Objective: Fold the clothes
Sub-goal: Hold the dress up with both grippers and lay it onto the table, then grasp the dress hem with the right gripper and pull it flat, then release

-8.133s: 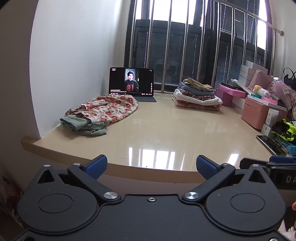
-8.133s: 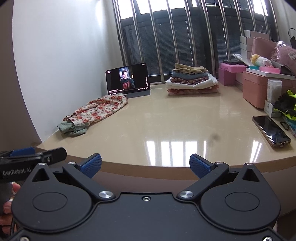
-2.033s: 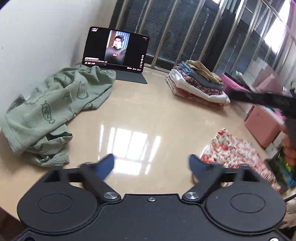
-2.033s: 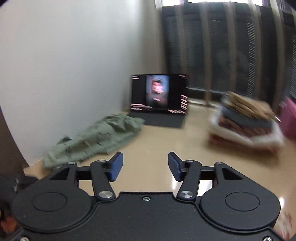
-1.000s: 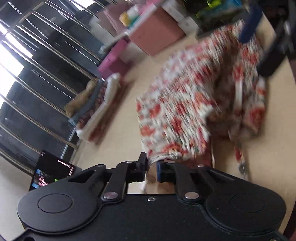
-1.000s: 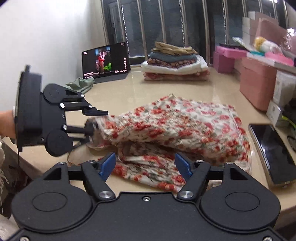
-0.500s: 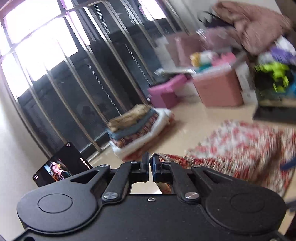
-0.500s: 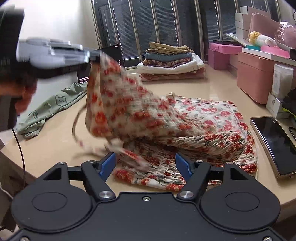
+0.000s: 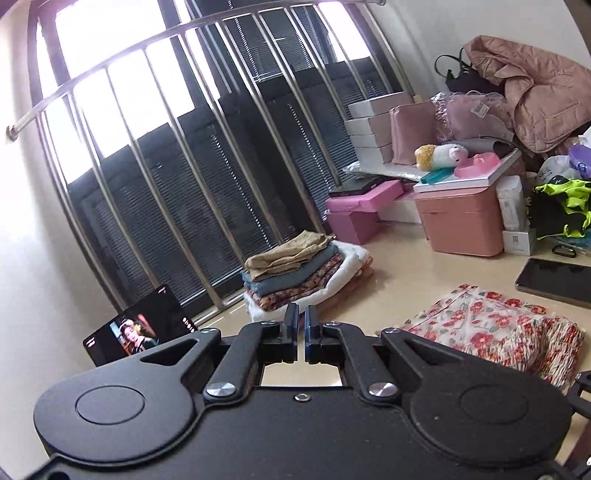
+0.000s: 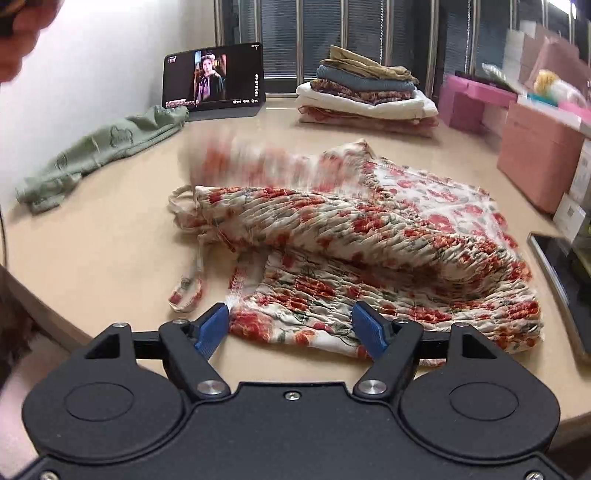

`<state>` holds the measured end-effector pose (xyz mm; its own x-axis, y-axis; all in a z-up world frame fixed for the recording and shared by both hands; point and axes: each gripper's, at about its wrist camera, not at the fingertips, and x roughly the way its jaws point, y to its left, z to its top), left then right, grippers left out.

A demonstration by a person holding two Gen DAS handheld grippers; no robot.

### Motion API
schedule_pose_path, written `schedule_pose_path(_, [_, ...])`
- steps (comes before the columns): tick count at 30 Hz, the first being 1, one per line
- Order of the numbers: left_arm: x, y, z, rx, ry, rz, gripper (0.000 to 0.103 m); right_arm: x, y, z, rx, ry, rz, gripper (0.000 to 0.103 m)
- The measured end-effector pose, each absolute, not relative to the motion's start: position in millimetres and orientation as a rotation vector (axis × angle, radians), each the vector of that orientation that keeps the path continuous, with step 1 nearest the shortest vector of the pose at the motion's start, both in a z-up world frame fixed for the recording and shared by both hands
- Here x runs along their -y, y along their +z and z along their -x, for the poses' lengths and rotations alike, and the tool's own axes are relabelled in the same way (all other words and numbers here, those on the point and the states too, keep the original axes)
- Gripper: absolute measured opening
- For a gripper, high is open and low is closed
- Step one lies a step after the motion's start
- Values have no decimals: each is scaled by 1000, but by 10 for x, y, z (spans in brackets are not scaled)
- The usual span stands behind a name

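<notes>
A floral garment (image 10: 369,240) lies crumpled on the beige table (image 10: 92,251); its far left part is blurred with motion. My right gripper (image 10: 291,328) hangs low over its near hem. The jaws are opening, the hem lies between the blue fingertips, and neither pad presses on it. My left gripper (image 9: 301,325) is held up above the table with its jaws shut and no cloth showing between them. In the left wrist view the floral garment (image 9: 491,328) sits lower right. A hand (image 10: 22,33) shows at the top left corner.
A green garment (image 10: 99,151) lies at the left by the wall. A tablet (image 10: 214,77) stands at the back, beside a stack of folded clothes (image 10: 362,92). Pink boxes (image 10: 535,147) line the right side. A phone (image 10: 565,280) lies beside the garment's right edge.
The floral corner that the left gripper held up high has dropped back to the table. That gripper now shows no cloth. My right gripper has moved closer to the near hem.
</notes>
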<state>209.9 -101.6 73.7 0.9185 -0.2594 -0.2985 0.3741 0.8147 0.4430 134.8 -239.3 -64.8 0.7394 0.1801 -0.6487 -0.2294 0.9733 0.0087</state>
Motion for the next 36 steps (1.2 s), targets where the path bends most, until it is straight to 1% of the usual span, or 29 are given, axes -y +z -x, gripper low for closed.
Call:
schedule_pose_path(2, [962,678,-2139,-252,-319,-515,3,2398,-637,-1350,-713,226,71,75])
schedule_pose_path(3, [920,639,-2164,-269,-312,-510,3,2403,-629,-1351,-718,226,70,69])
schedule_pose_path(5, [807,543,-2212,-309,-298,-496,4,2434,-592,-1360,-723,226,68,41])
schedule_pose_path(6, [735,489,-2231,-333,-291,-487,4,2456,-574,-1365,-727,227,64,6])
schedule_pose_path(7, [658,436,-2250,-360,-287,-479,5,2514,-566,-1380,-738,229,41,5])
schedule_pose_path(8, [576,382,-2271,-390,-285,-468,6,2577,-555,-1392,-747,229,19,4])
schedule_pose_path(9, [490,326,-2292,-423,-286,-457,13,2669,-536,-1386,-748,218,1,4])
schedule_pose_path(10, [407,271,-2308,-452,-287,-449,27,2761,-515,-1378,-747,205,-14,4])
schedule_pose_path(12, [264,153,-2312,-485,-288,-447,46,2943,-447,-1335,-728,167,-27,4])
schedule_pose_path(13, [210,92,-2298,-490,-297,-454,48,3041,-412,-1314,-718,148,-39,4])
schedule_pose_path(15, [165,-18,-2261,-513,-350,-478,48,3186,-366,-1280,-706,120,-56,5])
schedule_pose_path(16, [163,-72,-2237,-526,-390,-492,48,3238,-355,-1270,-705,113,-66,8])
schedule_pose_path(18, [232,-183,-2169,-543,-469,-548,48,3293,-357,-1257,-709,113,-98,12])
schedule_pose_path(20, [356,-294,-2082,-526,-518,-643,48,3306,-370,-1246,-716,112,-121,19])
schedule_pose_path(22, [505,-391,-2002,-488,-532,-751,48,3293,-381,-1221,-715,109,-120,32])
schedule_pose_path(23, [578,-432,-1982,-469,-533,-803,48,3288,-384,-1208,-714,107,-117,34])
schedule_pose_path(25, [708,-488,-1972,-434,-550,-896,48,3261,-390,-1194,-712,108,-107,45])
schedule_pose_path(30, [921,-647,-2035,-383,-584,-1062,48,3213,-401,-1168,-715,118,-78,48])
schedule_pose_path(32, [967,-664,-2050,-374,-605,-1065,46,3195,-414,-1172,-716,121,-71,49])
schedule_pose_path(33, [973,-650,-2052,-375,-623,-1049,42,3188,-421,-1176,-717,123,-68,49])
schedule_pose_path(35, [983,-600,-2056,-388,-655,-1007,25,3169,-441,-1191,-720,127,-54,50])
schedule_pose_path(36, [991,-578,-2059,-395,-661,-986,10,3156,-454,-1203,-723,126,-46,50])
